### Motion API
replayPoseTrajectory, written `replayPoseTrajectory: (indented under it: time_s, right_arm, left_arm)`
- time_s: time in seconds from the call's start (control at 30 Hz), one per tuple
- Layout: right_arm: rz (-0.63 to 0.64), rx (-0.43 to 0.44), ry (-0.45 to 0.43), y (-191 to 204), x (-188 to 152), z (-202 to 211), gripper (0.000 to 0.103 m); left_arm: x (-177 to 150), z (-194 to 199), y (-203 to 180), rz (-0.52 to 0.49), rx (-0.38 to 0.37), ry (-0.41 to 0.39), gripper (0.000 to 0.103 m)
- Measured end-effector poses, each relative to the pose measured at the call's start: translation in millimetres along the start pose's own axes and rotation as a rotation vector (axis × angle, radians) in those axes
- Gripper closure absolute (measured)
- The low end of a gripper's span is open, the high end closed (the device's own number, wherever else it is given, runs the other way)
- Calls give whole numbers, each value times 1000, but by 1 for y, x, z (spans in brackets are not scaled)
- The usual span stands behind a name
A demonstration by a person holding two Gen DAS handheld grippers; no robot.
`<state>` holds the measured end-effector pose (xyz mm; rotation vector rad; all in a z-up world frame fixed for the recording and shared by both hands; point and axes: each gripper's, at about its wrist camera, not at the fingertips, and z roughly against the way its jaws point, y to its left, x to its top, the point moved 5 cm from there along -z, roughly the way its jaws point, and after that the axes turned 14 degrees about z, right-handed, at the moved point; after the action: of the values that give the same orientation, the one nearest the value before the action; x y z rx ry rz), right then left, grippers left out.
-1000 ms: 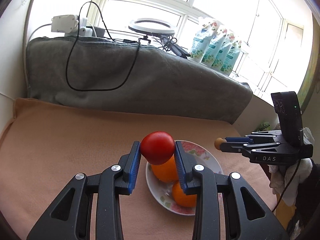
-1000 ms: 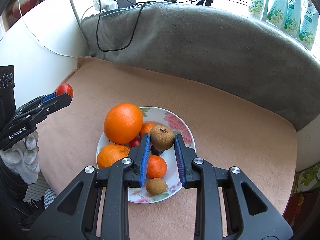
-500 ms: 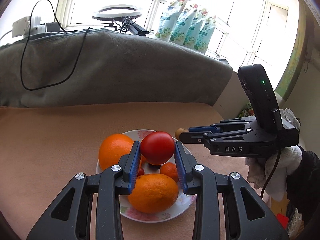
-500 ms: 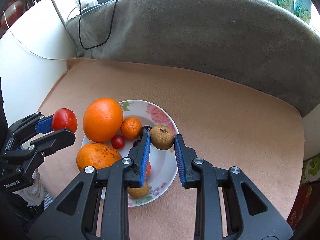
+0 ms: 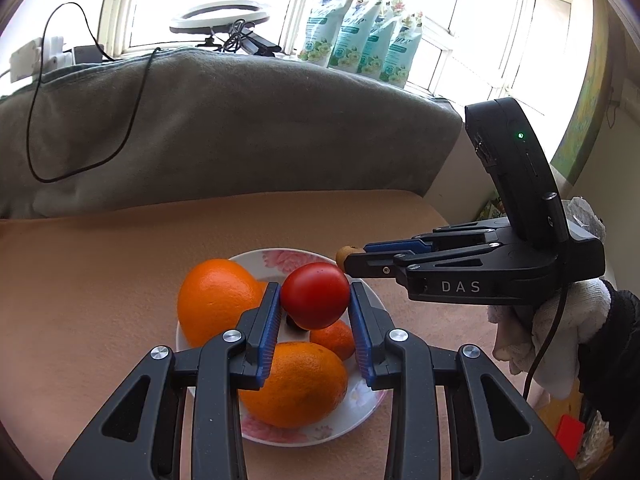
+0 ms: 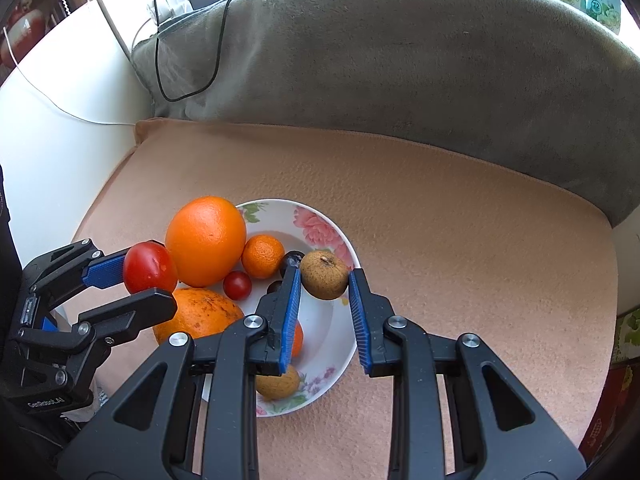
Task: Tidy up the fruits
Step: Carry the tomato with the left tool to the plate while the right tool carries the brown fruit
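My left gripper [image 5: 315, 298] is shut on a red tomato [image 5: 315, 295] and holds it above a white floral plate [image 5: 362, 400]. It also shows in the right wrist view [image 6: 150, 280], at the plate's left edge. My right gripper [image 6: 324, 280] is shut on a brown round fruit [image 6: 324, 275] above the plate [image 6: 320, 228]. The plate holds two large oranges [image 6: 206, 236], a mandarin [image 6: 263, 256], a cherry tomato [image 6: 237, 285], dark grapes and another brown fruit [image 6: 278, 384]. In the left wrist view the right gripper [image 5: 352, 258] comes in from the right.
The plate sits on a peach cloth [image 6: 460, 240]. A grey blanket roll [image 6: 400, 60] with a black cable [image 6: 172, 80] lies behind it. Detergent pouches [image 5: 360, 32] and a ring light [image 5: 220, 20] stand at the window. A white wall [image 6: 60, 92] is at the left.
Both grippers have moved in over the plate with their fruits still held. The left gripper has come closer to the oranges; the right gripper has edged nearer the plate's middle.
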<state>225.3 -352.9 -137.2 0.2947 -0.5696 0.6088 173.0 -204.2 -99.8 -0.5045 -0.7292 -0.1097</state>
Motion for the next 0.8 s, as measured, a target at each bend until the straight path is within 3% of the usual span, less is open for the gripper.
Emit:
replayPoseTrajectory:
  time_s: [0.8]
  right_arm:
    - [-7, 35, -7, 7, 8, -2, 77]
  left_arm:
    - [1, 0, 1, 1, 5, -1, 71]
